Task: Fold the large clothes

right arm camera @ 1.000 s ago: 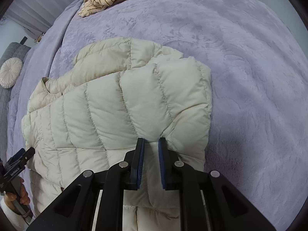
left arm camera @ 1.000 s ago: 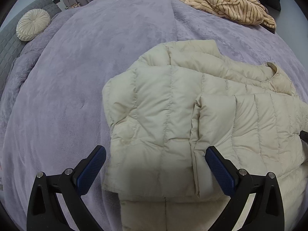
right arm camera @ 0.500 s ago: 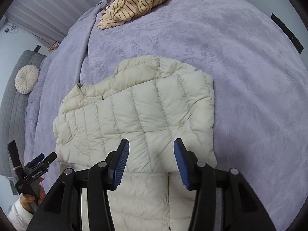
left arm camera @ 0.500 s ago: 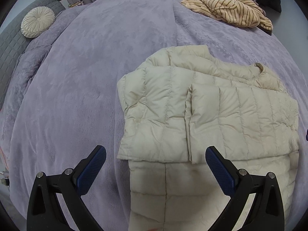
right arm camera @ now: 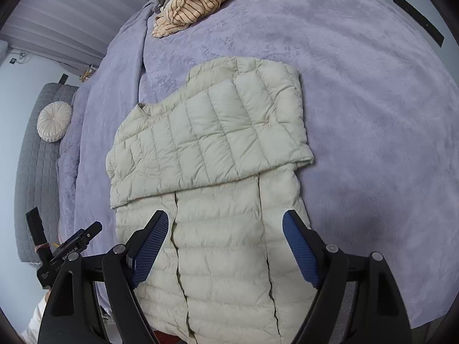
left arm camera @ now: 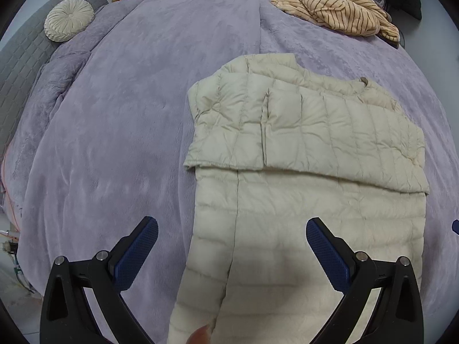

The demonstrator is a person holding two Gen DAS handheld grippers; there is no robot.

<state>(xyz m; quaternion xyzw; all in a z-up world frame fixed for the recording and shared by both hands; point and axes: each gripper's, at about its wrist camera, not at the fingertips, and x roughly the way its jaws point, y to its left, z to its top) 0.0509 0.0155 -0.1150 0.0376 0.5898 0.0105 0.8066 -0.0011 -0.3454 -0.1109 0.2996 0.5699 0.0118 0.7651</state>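
Right wrist: half-legible lettering on left tongs (right arm camera: 71, 246).

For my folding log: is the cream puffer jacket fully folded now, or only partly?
Partly folded. The cream puffer jacket has both sleeves laid across its upper half, but its lower half lies flat toward the cameras on the purple blanket.

We are looking at a cream quilted puffer jacket (left arm camera: 301, 172) lying flat on the bed, collar at the far end and hem hanging over the near edge. Both sleeves are lying folded across its chest, one overlapping the other, their lower edges forming a straight line across the jacket's middle (right arm camera: 212, 154).
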